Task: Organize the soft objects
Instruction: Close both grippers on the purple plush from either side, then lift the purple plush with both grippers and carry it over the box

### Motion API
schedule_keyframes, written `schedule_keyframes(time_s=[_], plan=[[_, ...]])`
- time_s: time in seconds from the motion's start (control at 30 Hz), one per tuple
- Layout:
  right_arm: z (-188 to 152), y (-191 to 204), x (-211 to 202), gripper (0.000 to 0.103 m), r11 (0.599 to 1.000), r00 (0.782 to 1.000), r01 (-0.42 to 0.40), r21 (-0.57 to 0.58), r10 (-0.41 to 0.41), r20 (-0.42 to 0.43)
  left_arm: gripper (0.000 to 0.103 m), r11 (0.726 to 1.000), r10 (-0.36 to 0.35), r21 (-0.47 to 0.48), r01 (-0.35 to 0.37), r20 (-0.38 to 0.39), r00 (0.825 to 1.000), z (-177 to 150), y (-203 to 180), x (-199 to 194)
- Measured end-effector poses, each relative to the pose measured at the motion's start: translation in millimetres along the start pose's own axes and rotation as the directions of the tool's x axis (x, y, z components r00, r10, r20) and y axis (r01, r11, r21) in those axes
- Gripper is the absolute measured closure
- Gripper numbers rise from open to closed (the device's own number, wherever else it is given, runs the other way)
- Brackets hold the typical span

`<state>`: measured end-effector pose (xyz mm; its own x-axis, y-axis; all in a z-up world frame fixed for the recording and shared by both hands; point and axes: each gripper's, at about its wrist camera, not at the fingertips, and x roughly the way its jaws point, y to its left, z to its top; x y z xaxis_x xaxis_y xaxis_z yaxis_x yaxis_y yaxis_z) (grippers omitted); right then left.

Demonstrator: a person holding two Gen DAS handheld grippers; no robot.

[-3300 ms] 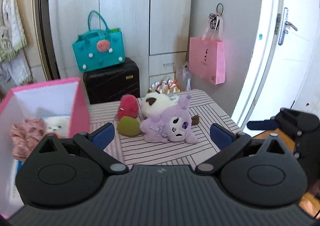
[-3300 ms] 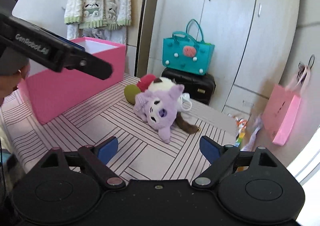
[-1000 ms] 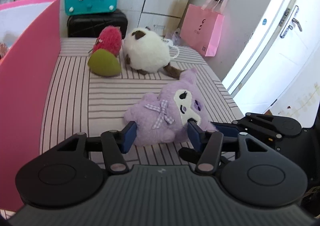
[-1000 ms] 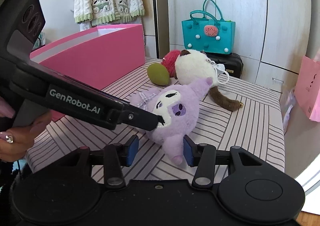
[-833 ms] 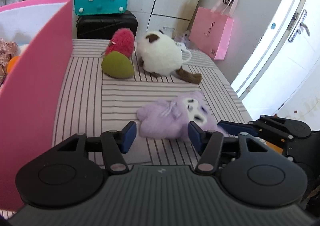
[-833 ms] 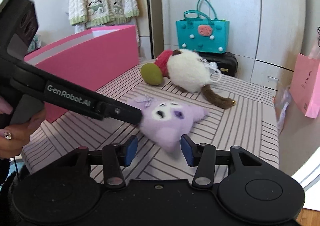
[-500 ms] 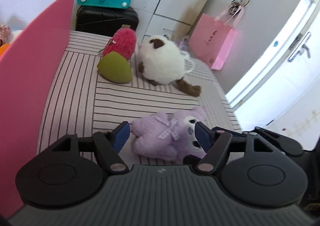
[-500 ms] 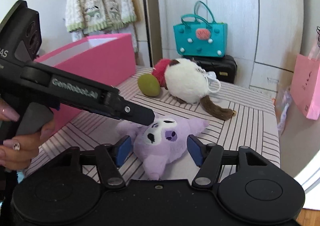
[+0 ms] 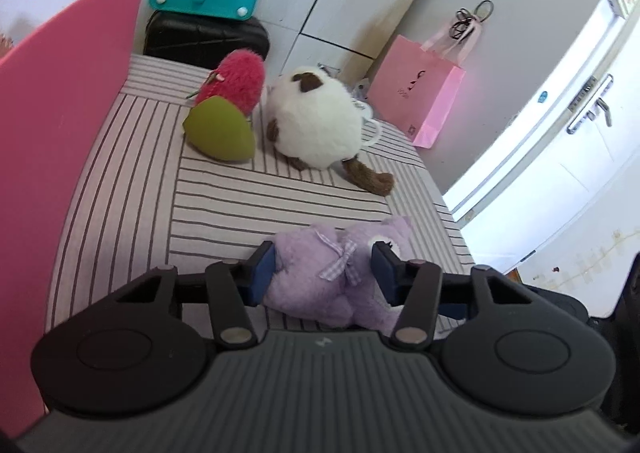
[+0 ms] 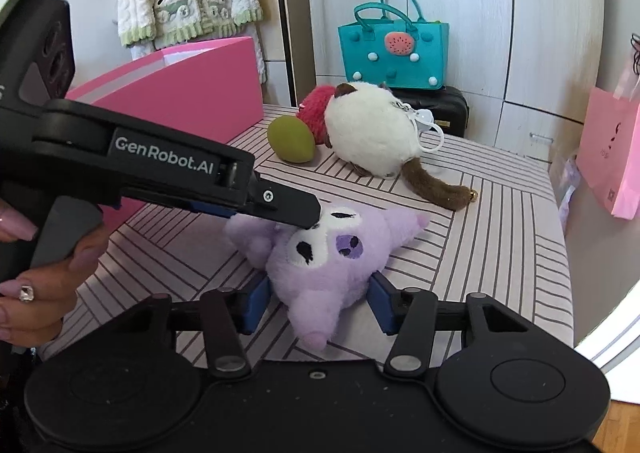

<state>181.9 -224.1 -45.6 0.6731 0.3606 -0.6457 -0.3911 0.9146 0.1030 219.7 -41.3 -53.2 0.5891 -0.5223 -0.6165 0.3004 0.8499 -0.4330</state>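
1. The pink box (image 9: pixel 60 133) is running off the left edge of the left wrist view, its contents hidden behind its wall
2. The left gripper (image 10: pixel 296 213) is covering the purple plush (image 10: pixel 332 265) at its shoulder, hiding the contact
3. The white plush (image 10: pixel 372 141) is blocking most of the red plush (image 10: pixel 314 109)
4. The pink bag (image 10: pixel 612 161) is being cut by the right edge

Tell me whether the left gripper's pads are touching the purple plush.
Touching. In the left wrist view the left gripper straddles the purple plush, and both blue pads press into its fur with no gap. The right wrist view shows that gripper's finger against the plush's head.
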Motion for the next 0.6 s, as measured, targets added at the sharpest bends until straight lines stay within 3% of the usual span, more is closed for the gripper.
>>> schedule_keyframes(time_s=[0.3, 0.6], plan=[[4, 4, -25, 0.041, 1.000, 0.999, -0.023, 0.014, 0.023, 0.026, 0.052, 0.995, 0.010, 0.095, -0.012, 0.020, 1.000, -2, -20, -34], [19, 24, -64, 0.028, 0.998, 0.994, -0.066, -0.005, 0.066, 0.083, 0.055, 0.987, -0.014, 0.162, 0.001, 0.077, 0.997, 6, -29, -86]])
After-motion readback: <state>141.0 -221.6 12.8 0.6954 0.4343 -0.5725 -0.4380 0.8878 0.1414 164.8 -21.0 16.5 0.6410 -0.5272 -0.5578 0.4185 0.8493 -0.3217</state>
